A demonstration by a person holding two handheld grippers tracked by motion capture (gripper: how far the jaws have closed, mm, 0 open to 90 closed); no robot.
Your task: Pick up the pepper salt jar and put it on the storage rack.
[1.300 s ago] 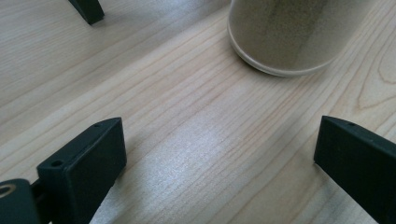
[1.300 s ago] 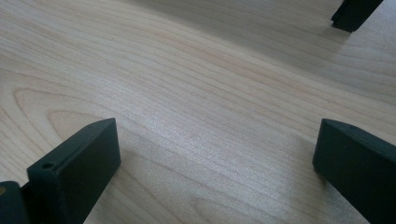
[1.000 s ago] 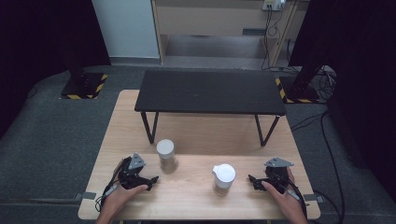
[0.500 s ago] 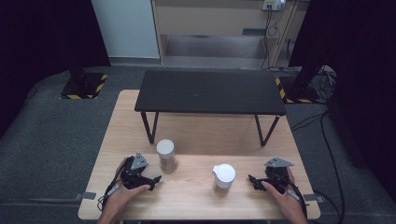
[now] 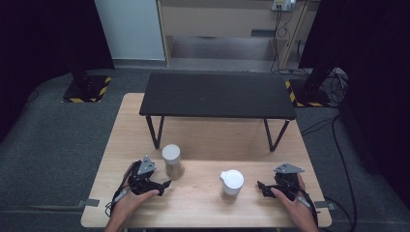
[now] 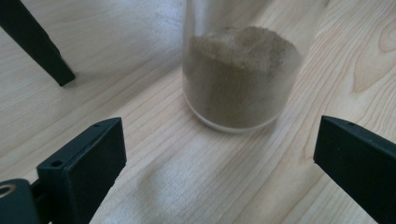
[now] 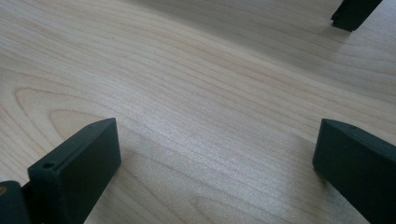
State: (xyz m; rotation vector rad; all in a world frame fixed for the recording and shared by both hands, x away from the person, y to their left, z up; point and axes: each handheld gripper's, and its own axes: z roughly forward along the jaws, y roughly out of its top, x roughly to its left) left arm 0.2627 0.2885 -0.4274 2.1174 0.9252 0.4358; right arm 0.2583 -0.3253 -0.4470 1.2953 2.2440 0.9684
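The wooden table point(image 5: 203, 145) carries a low black stand point(image 5: 217, 95) across its far half; all positions below are given relative to this stand.

The jar of brownish powder point(image 5: 171, 161), clear-walled with a pale lid, stands upright on the wood just in front of the stand's left legs. The white lidded cup point(image 5: 231, 184) stands further forward, in front of the stand's middle and nearer the person's edge, well apart from the jar.

The left gripper point(image 5: 159, 185) sits in front of the stand's left end, just beside the jar. Its jaws are spread wide and empty; in the left gripper view the jar point(image 6: 240, 77) lies ahead between them, untouched.

The right gripper point(image 5: 261, 187) rests in front of the stand's right end, near the cup but apart from it. Its jaws are likewise spread, with bare wood between them.

Step in hand, as judged: approach of the left gripper to the jar. The next move calls for advancing the jaws level until they flank the jar's lower wall, then closing without tipping it.
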